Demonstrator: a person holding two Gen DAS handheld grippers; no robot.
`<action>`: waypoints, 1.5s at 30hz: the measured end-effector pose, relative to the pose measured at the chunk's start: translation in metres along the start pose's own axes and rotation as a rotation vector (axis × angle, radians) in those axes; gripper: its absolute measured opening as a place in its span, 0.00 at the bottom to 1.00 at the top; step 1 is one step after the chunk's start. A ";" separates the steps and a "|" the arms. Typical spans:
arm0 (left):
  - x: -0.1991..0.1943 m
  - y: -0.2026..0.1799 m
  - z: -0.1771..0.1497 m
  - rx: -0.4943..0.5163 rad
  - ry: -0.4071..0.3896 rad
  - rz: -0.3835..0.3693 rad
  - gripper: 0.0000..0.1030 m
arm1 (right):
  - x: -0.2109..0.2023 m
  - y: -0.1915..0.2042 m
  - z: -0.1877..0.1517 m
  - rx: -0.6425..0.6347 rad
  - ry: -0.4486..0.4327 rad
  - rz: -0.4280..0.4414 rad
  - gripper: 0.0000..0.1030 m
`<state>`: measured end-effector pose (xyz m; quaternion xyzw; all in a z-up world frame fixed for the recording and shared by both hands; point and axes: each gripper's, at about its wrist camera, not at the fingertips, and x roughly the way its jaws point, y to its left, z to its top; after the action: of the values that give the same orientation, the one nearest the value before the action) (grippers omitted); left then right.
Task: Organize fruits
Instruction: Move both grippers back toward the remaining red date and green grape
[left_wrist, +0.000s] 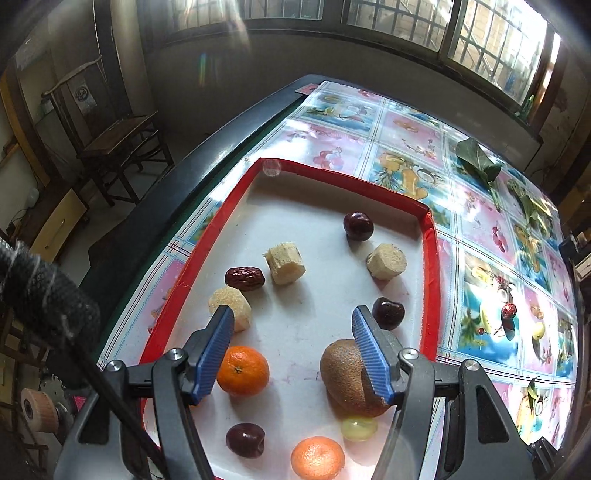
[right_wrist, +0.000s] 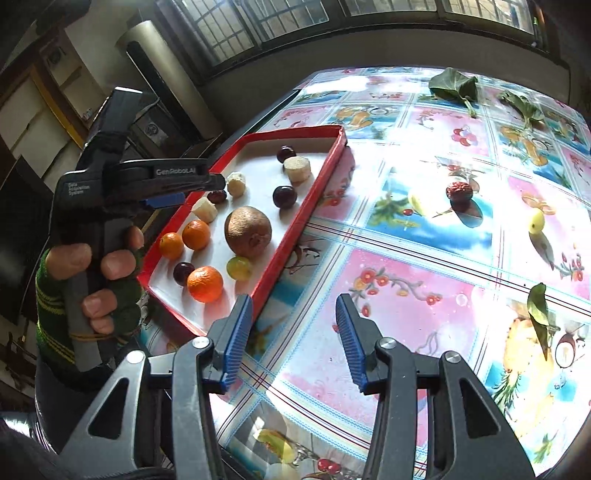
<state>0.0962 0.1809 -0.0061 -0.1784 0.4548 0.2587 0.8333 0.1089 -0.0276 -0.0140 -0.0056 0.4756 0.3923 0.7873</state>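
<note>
A red-rimmed white tray holds a brown kiwi, tangerines, dark cherries, a red date, pale banana chunks and a green grape. My left gripper is open and empty above the tray, between a tangerine and the kiwi; it also shows in the right wrist view. My right gripper is open and empty over the tablecloth beside the tray. A red date and a yellow-green fruit lie on the cloth.
The table has a glossy fruit-print cloth. Green leaves lie at its far side, and one leaf lies at the right. The table's dark left edge drops to the floor, with a wooden chair beyond.
</note>
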 end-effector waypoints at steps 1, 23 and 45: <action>-0.002 -0.003 -0.001 0.008 0.001 -0.001 0.65 | -0.002 -0.006 -0.001 0.012 -0.005 -0.007 0.47; -0.021 -0.089 -0.023 0.187 0.012 -0.108 0.65 | -0.027 -0.089 -0.022 0.188 -0.034 -0.091 0.47; 0.021 -0.197 -0.026 0.348 0.070 -0.202 0.65 | -0.016 -0.162 0.047 0.203 -0.135 -0.406 0.47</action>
<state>0.2050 0.0146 -0.0259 -0.0853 0.5011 0.0847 0.8570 0.2414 -0.1311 -0.0353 0.0042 0.4481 0.1756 0.8766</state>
